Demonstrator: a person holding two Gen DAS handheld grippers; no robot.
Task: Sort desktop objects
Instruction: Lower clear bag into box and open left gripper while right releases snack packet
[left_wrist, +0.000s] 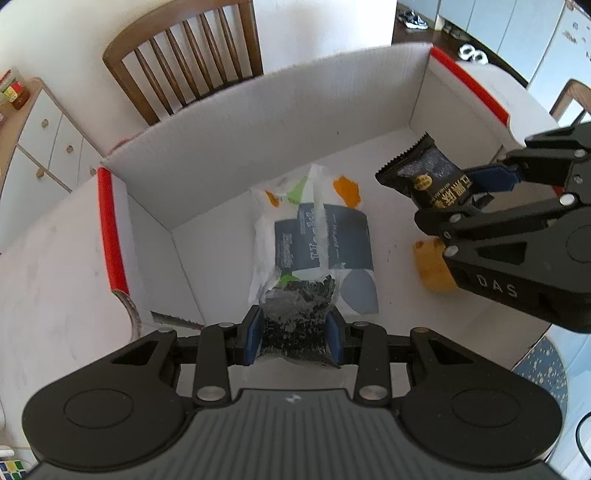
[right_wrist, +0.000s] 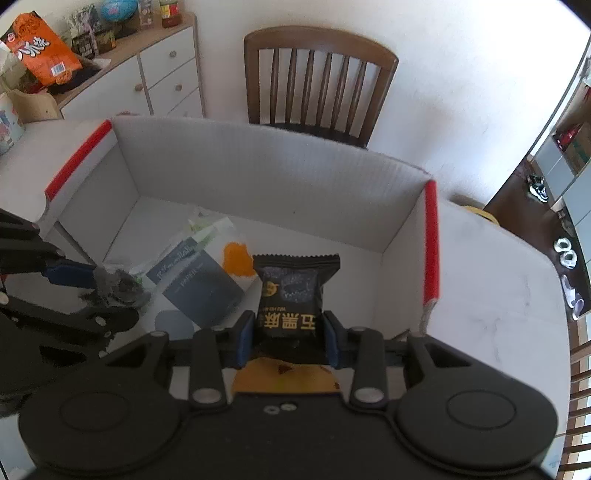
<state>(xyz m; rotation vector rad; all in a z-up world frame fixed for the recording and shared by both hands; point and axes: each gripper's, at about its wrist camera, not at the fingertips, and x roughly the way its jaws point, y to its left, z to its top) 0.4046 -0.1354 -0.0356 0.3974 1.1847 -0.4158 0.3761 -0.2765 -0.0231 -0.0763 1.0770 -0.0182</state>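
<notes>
A white cardboard box (left_wrist: 229, 155) with red-edged flaps stands open on the table. Inside it lies a white and dark-blue packet (left_wrist: 317, 236) beside an orange item (left_wrist: 347, 192). My left gripper (left_wrist: 293, 336) is shut on a clear bag of dark crumbly stuff (left_wrist: 295, 314), low over the box floor. My right gripper (right_wrist: 288, 336) is shut on a black snack packet (right_wrist: 291, 291) with gold print, held over the box's right half. The right gripper (left_wrist: 476, 192) also shows in the left wrist view with the black snack packet (left_wrist: 424, 173). A yellow-orange packet (left_wrist: 432, 269) lies under it.
A wooden chair (right_wrist: 317, 81) stands behind the box. A white cabinet (right_wrist: 162, 81) with an orange snack bag (right_wrist: 40, 48) and jars is at the back left. Bare white tabletop (right_wrist: 491, 295) lies right of the box, and a colourful cube (left_wrist: 11, 469) sits at the near left.
</notes>
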